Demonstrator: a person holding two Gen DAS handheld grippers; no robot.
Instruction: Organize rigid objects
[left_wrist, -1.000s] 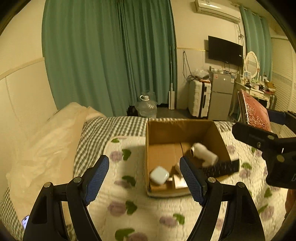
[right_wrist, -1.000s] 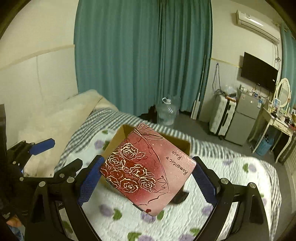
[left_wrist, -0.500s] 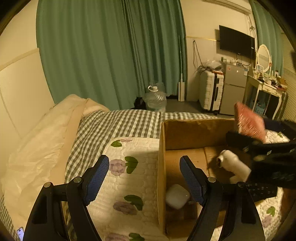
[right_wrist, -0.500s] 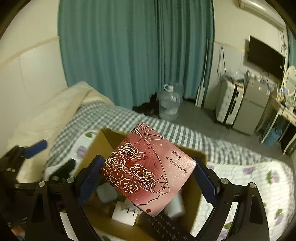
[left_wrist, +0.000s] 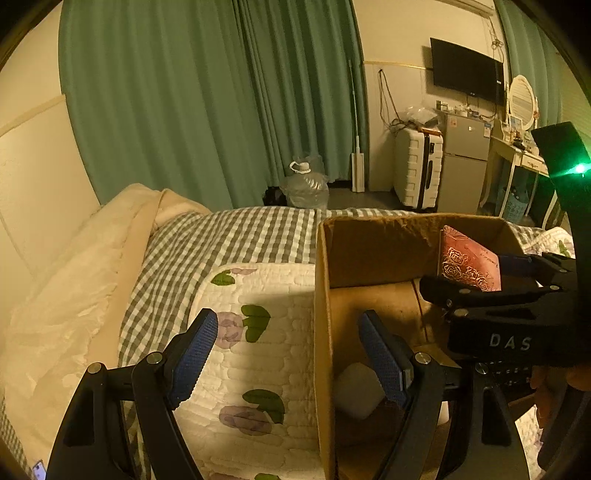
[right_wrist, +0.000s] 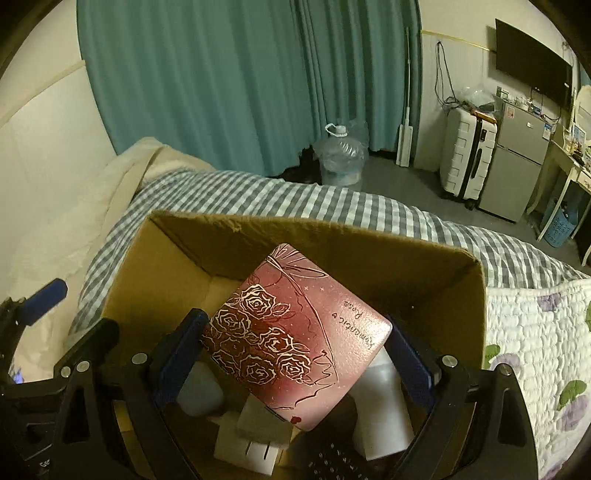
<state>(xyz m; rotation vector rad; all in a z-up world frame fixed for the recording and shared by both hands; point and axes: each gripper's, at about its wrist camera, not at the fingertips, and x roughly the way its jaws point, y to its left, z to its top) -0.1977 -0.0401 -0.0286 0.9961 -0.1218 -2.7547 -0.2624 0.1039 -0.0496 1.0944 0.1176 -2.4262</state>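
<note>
Red rose tin (right_wrist: 295, 339) — lower now, inside cardboard box (right_wrist: 369, 236) — right gripper (right_wrist: 295, 354) clamped.

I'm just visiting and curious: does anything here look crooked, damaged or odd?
Mostly the cardboard box: it sits on the soft bed, and its far rim looks ragged. The right gripper holds the red rose box cornerwise, tilted over white items lying jumbled inside. The left gripper is open, straddling the box's wall. Nothing spilled.

We see dim, warm light on cream walls. Green curtains (left_wrist: 207, 103) fill the far wall, a water jug (left_wrist: 304, 184) on the floor below them. Far right stand a white suitcase (left_wrist: 417, 166), a small fridge (left_wrist: 463, 162) and a wall television (left_wrist: 467, 79).
</note>
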